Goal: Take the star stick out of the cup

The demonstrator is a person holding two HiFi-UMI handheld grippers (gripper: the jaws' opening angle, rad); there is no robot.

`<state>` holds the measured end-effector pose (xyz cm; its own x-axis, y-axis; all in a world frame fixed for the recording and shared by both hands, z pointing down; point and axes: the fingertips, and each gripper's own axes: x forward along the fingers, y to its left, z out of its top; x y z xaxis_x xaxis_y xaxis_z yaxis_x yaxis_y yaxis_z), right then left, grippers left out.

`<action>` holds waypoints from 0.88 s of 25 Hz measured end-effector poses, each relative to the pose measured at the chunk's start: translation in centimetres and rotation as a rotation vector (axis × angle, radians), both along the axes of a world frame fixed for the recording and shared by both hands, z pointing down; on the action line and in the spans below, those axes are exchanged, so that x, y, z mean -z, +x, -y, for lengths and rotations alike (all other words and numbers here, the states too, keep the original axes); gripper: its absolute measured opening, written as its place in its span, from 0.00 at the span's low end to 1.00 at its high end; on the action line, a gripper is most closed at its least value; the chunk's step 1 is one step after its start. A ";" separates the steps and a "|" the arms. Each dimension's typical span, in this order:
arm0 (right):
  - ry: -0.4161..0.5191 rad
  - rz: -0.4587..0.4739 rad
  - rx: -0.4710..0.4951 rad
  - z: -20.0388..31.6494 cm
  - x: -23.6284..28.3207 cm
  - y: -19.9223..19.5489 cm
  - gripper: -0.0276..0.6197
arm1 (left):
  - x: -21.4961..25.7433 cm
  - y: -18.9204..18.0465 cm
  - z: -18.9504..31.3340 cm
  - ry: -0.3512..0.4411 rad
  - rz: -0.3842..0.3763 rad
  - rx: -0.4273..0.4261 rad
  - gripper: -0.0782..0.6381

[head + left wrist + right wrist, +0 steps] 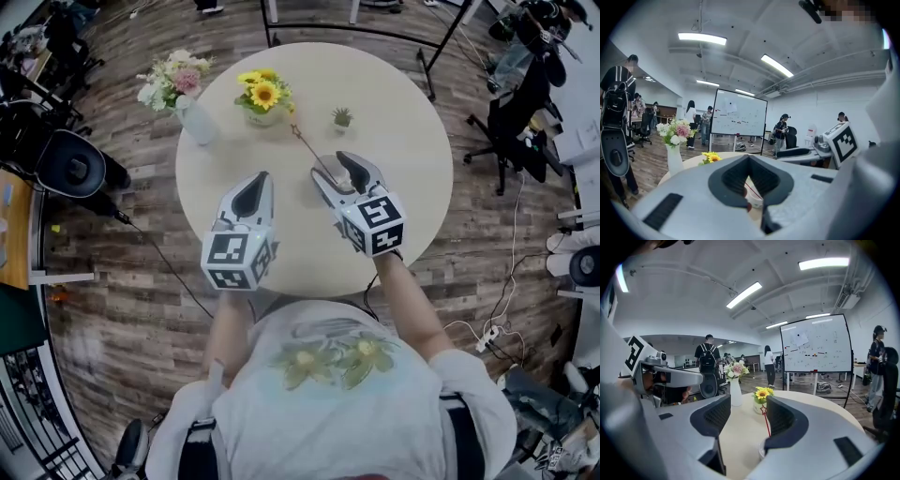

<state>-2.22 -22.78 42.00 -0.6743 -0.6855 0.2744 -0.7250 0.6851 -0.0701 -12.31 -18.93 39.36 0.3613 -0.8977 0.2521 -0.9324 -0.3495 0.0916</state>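
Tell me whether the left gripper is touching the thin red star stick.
Apart. The head view shows bare round white table between the left gripper and the thin red star stick.

We see a round pale table [412, 141] on a wood-plank floor [122, 253]. Far ahead of the right gripper [747, 414], a whiteboard [815, 344] stands on a dark frame. Long strip lights [743, 295] glow on the white ceiling above it. A black office chair [73, 167] sits well off to the left of the left gripper [255, 184], and white walls [811, 108] close the room beyond.
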 end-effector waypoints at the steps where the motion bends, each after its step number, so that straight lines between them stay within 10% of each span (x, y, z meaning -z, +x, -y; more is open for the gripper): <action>1: -0.002 -0.004 -0.002 0.4 -0.2 -0.2 0.41 | -0.2 -0.2 0.4 -0.002 -0.001 -0.004 0.11; 22: -0.081 -0.136 0.020 8.9 -7.2 -4.0 0.41 | -5.4 -3.2 6.0 -0.113 -0.034 -0.015 0.11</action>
<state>-6.19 -31.64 49.16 -0.6404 -0.6444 0.4180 -0.7179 0.6957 -0.0273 -15.54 -24.95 44.74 0.3849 -0.8587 0.3384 -0.9227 -0.3494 0.1628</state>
